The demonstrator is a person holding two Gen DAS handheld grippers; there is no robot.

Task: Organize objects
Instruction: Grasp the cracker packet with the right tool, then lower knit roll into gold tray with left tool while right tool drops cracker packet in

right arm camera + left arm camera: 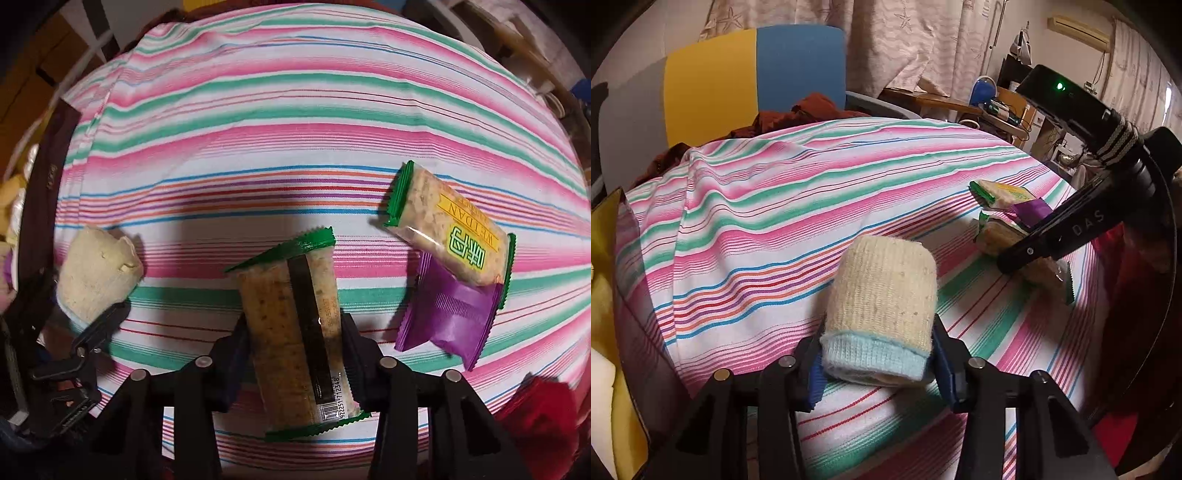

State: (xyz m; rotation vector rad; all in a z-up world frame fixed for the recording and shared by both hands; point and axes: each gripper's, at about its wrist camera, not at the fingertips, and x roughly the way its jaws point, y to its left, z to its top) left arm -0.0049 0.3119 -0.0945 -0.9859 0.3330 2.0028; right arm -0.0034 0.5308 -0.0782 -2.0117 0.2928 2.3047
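Meanwhile, left tool (877, 363) is clamped on the rolled sock (882, 306), right tool (295, 354) on a snack bar (291, 332).

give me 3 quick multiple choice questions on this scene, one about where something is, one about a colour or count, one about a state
1. Where does the purple packet lie?
A. partly under the labelled green-edged snack bar
B. inside the rolled sock
C. on the chair

2. How many wrapped snack items show in the right wrist view?
A. one
B. three
C. five

3. What is the right gripper doing?
A. open over bare cloth
B. shut on the rolled sock
C. shut on the snack bar with the barcode

Answers:
1 A, the labelled bar overlaps the packet's upper edge.
2 B, two green-edged bars and one purple packet.
3 C, both fingers press the bar's sides; the left gripper holds the sock.
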